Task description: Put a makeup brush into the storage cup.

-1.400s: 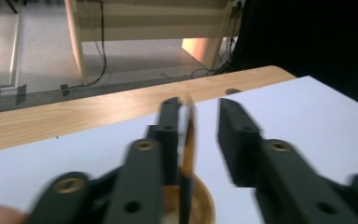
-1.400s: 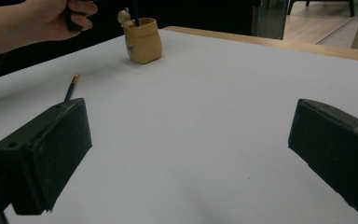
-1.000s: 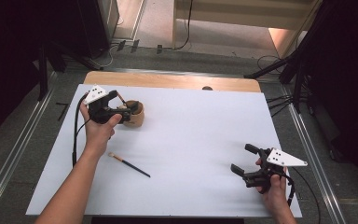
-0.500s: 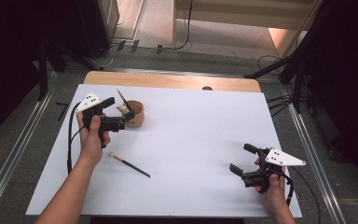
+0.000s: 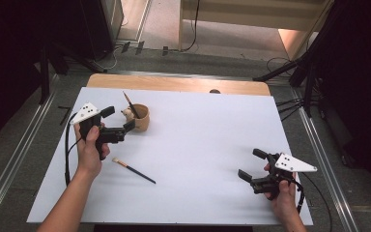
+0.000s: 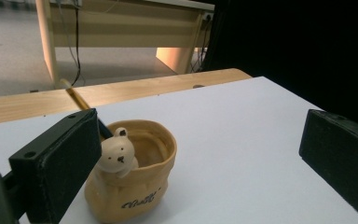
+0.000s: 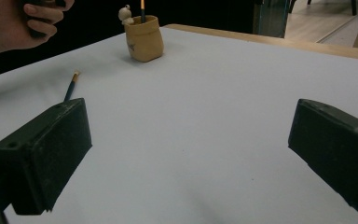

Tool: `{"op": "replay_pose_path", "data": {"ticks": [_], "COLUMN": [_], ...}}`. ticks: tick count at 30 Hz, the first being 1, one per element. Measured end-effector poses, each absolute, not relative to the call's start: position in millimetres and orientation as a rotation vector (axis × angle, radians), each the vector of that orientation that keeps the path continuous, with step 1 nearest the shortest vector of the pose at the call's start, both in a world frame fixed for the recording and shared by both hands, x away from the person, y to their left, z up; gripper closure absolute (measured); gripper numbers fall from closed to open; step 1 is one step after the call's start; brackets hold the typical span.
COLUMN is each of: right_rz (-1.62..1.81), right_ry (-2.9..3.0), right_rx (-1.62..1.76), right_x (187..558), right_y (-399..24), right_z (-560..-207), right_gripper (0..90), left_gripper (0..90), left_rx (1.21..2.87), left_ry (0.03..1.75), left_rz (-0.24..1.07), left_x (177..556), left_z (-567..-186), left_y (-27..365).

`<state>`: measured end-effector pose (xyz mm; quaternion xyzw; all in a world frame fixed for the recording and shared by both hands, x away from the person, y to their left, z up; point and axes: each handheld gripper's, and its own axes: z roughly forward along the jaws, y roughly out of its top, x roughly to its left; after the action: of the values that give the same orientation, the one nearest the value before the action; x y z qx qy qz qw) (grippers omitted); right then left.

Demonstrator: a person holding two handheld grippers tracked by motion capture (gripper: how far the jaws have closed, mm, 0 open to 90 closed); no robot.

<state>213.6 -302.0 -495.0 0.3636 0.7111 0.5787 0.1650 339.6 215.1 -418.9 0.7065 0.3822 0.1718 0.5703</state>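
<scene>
High view: L gripper (image 5: 118, 121) at far left, jaws spread, just left of the tan bear pot (image 5: 139, 117); one brush (image 5: 130, 105) stands tilted in the pot. Second brush (image 5: 133, 170) lies on the white sheet (image 5: 203, 145), nearer, apart from both.
R gripper (image 5: 251, 165) near right, spread, holding nothing.

L gripper view: pot (image 6: 135, 172) close by one jaw, maybe touching.

R gripper view: loose brush (image 7: 71, 85) far left.

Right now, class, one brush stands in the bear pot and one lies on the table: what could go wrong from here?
1. The left gripper, open, sits right beside the pot; a careless move might tip it, and the standing brush leans, so it could fall out.
2. The second brush lies flat on the table; the jaws may struggle to lift something so thin, and it might roll away.
</scene>
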Motion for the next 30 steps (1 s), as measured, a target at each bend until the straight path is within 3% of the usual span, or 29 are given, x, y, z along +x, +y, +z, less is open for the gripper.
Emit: {"op": "replay_pose_path", "data": {"ticks": [30], "right_rz": [1.649], "right_ry": [2.022], "right_rx": [1.037], "right_x": [214.3], "right_y": [-299.7], "right_z": [-493.9], "right_gripper": [0.0], "left_gripper": [0.0], "left_rx": [1.668], "left_ry": [0.842], "left_rz": [0.392], "left_x": [303.7], "left_z": [-422.9], "left_y": [234.9]}}
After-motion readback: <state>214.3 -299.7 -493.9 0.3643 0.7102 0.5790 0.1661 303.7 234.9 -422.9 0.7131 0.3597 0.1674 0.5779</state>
